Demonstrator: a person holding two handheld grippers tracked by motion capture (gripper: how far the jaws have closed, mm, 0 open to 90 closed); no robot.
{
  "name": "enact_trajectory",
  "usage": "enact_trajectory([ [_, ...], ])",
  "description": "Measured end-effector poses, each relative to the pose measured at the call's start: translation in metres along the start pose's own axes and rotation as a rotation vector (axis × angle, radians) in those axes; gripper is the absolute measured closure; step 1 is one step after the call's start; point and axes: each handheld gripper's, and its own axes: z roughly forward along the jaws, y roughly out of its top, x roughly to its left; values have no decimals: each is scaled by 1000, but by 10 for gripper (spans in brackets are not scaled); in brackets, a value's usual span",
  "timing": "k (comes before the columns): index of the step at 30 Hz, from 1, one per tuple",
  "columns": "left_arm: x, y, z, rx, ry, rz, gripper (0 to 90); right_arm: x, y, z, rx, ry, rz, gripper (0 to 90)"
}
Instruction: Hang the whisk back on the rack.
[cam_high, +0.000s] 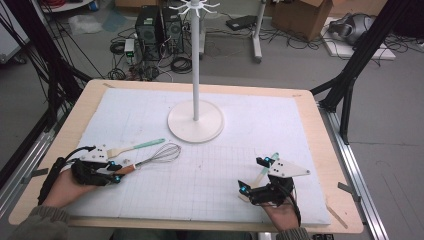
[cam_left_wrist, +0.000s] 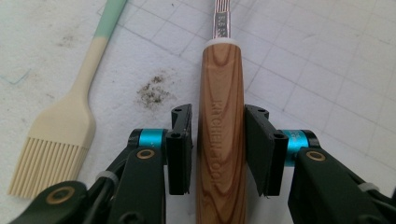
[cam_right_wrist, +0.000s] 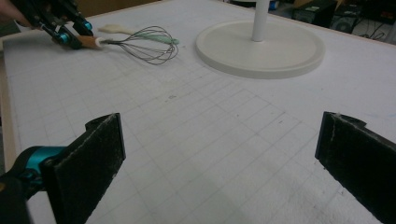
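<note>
A wire whisk (cam_high: 162, 154) with a wooden handle (cam_left_wrist: 220, 93) lies on the white gridded mat, wires pointing toward the stand. My left gripper (cam_high: 115, 171) straddles that handle low over the mat. Its pads sit close on both sides with a thin gap on the left, so it is open around the handle (cam_right_wrist: 88, 41). My right gripper (cam_high: 253, 174) rests at the front right, jaws spread wide and open over bare mat (cam_right_wrist: 219, 154). A pale utensil with a mint handle (cam_high: 272, 157) lies partly under it.
A cream pastry brush (cam_high: 135, 147) with a mint handle lies just beyond the whisk, and its bristles (cam_left_wrist: 46, 158) are near my left jaw. A white hook stand (cam_high: 195, 122) on a round base (cam_right_wrist: 261, 46) rises mid-table. A dark smudge (cam_left_wrist: 152, 91) marks the mat.
</note>
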Motion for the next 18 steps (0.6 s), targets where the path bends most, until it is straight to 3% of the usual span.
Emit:
enact_trajectory([
  [4,-3,0,1,-4,10,12,678,0,0,-1,-3,0,-4,2],
  [9,-5,1,1,8,22,21,686,1,0,-1,0,1,-2,2],
  [18,-11,3,-1,-13,64,56,692,1,0,-1,-3,2,-1,2],
])
